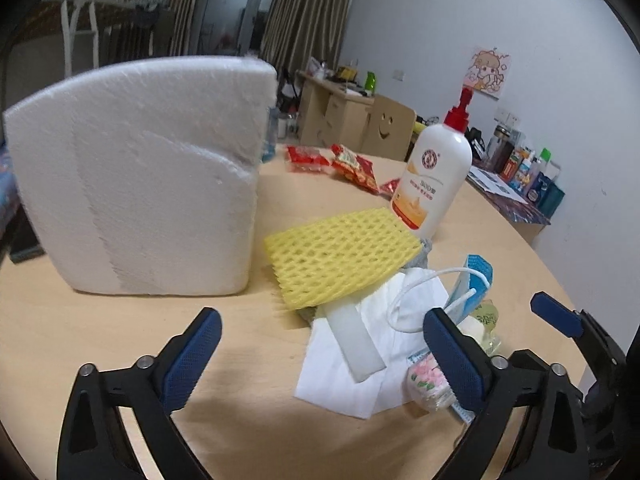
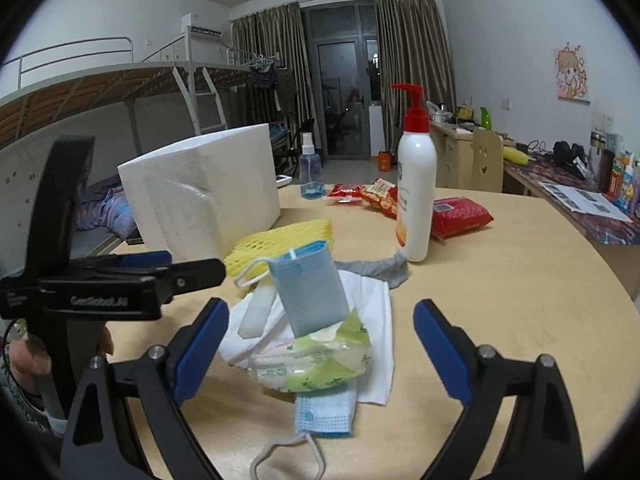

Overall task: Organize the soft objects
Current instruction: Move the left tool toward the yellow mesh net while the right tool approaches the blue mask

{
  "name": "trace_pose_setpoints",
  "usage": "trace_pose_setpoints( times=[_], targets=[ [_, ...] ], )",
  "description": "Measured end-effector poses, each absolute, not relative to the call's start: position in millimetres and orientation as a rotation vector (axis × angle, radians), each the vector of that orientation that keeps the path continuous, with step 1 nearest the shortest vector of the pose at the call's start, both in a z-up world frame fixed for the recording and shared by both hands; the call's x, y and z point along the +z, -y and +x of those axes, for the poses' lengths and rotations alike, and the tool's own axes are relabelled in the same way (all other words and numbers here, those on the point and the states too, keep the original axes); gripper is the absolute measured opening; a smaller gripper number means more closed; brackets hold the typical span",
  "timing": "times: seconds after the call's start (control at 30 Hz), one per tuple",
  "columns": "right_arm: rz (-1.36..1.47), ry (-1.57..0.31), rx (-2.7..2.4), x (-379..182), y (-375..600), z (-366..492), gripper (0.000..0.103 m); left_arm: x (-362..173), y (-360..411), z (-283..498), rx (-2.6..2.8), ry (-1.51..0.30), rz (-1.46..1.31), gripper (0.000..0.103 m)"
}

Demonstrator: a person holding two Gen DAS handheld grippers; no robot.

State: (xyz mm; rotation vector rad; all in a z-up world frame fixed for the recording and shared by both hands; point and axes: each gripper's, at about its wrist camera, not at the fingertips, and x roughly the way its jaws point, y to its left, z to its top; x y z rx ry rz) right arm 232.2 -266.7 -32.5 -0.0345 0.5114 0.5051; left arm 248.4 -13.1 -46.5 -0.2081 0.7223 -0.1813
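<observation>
Barely begun: both tools, left tool [image 1: 322,356] and right tool [image 2: 320,350], gaping, empty; ahead, heaped yellow foam net [image 1: 340,254], white tissue [image 1: 344,384], blue face masks [image 2: 310,290] unsorted.

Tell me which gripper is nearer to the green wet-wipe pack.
Right, as far as I can judge. The right gripper is open with the green wet-wipe pack between its fingers. The left gripper is also open, and the pack lies just beyond its right finger.

Table [image 2: 520,280], light wood: white pump bottle [image 2: 416,188], red cap; clear spray bottle [image 2: 311,174]; red snack packets [image 2: 376,194]; red wipes pack [image 2: 460,214].
</observation>
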Motion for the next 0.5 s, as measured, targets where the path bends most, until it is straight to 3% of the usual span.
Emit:
trace_pose_setpoints(
  times=[0.2,0.4,0.5],
  targets=[
    [-0.012,-0.526,0.52,-36,276,239,0.096,-43,30,253,-0.22,-0.721,-0.152,0.094],
    [-0.014,-0.529,0.538,-37,274,241,0.096,-37,42,269,-0.226,-0.738,-0.13,0.079],
    [-0.016,-0.528,0.532,-35,276,244,0.096,-36,44,276,-0.228,-0.757,-0.126,0.077]
  ],
)
